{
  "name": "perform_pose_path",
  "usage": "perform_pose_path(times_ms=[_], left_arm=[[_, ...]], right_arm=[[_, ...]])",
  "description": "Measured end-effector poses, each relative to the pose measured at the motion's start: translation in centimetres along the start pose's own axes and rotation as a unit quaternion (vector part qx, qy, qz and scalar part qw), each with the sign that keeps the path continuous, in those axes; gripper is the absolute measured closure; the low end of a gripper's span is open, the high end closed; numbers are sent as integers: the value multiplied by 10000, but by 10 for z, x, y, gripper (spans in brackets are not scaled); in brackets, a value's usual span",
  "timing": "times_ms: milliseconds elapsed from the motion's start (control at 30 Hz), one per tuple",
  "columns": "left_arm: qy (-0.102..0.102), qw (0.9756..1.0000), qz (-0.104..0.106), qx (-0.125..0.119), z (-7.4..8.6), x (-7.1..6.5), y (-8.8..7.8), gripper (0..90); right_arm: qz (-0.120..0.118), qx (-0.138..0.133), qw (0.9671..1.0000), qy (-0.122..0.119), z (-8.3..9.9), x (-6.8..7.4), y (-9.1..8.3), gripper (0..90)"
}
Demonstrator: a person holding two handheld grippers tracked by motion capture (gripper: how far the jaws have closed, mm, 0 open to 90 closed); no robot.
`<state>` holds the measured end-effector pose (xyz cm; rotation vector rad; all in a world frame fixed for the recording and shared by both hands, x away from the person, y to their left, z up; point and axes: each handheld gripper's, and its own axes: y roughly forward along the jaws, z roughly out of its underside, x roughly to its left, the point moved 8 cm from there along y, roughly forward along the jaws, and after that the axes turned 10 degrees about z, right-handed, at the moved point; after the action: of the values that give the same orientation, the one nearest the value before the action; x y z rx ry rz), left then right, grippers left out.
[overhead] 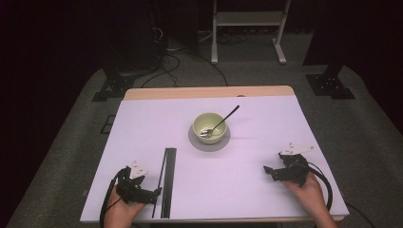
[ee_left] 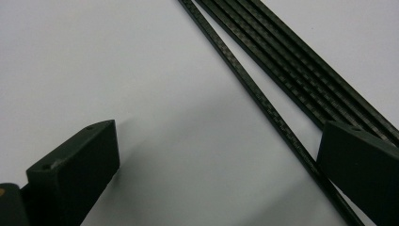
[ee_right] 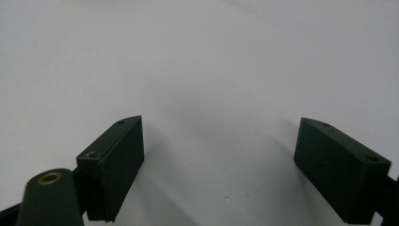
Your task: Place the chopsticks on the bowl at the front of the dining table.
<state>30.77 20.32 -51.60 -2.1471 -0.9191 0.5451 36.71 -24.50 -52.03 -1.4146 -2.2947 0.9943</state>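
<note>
Two hand-held grippers low in the high view, both with jaws apart and nothing between them.

Left hand-held gripper [overhead: 154, 193] sits lower left of the frame, held by a hand [overhead: 124, 209] coming in from the bottom edge. Its tips are right beside the black rods [overhead: 168, 180], a bundle of thin strips lying lengthwise on the bench [overhead: 142, 123], running from mid-frame down toward the near edge. One single rod [overhead: 158, 185] lies slightly split off to the left of the bundle, angled a bit. In the left gripper view the jaws stand wide; the single rod [ee_left: 263, 106] runs diagonally from top centre to lower right and passes just inside the right-hand jaw, while the rest of the rods [ee_left: 301, 80] lie beyond it in the upper right. Whether the jaw touches the rod, can't tell. Nothing gripped.

Right hand-held gripper [overhead: 267, 171] is lower right of the frame, resting on the bench, well apart from the rods. Right gripper view: jaws wide open over bare bench [ee_right: 197, 70].

Pale green bowl [overhead: 210, 127] sits on a grey round mat [overhead: 209, 145] at centre frame, above and right of the rods. Spoon [overhead: 221, 122] rests in the bowl, handle leaning out over the rim toward the upper right.
</note>
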Motion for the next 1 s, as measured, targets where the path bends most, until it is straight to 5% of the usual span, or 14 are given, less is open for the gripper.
perform_pose_path(times_ms=[1000], left_arm=[[-91, 9999, -124, -9, 3, 26, -7, 0]], right_arm=[[-2, -1, 10000, 1, 0, 0, 0, 153]])
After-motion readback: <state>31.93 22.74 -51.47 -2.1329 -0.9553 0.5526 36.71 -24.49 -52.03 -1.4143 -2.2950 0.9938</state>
